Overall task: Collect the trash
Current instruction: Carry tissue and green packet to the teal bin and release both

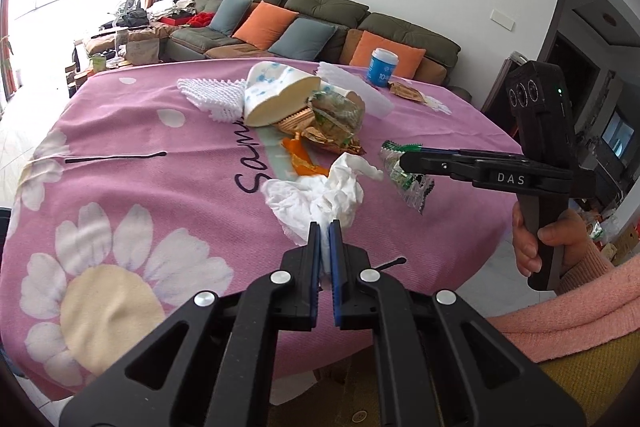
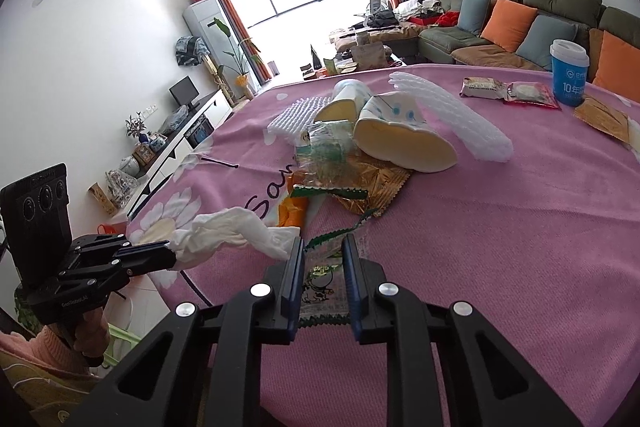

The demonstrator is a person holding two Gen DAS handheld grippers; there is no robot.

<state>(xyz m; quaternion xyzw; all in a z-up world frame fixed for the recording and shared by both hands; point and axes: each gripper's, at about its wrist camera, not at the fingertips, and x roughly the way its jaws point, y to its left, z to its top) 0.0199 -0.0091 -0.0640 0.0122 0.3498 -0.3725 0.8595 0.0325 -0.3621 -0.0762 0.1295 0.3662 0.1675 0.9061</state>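
A pink flowered cloth (image 1: 120, 115) covers the tabletop, with a heap of cups and wrappers (image 1: 304, 107) at its middle. Nearer, the left gripper (image 1: 325, 227) pinches a crumpled white tissue (image 1: 320, 195); to its right, the right gripper (image 2: 322, 247) pinches a clear green-edged wrapper (image 2: 320, 279).

my blue-padded left gripper (image 1: 325, 227) held white tissue (image 1: 320, 197) over the pink, daisy-printed tablecloth (image 1: 120, 155); the wrapper (image 2: 320, 275) was green-edged.

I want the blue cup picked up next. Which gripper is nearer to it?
Right. The right gripper, shut on a green wrapper, sits on the blue cup's side of the table. The left gripper, shut on a tissue, is farther away.
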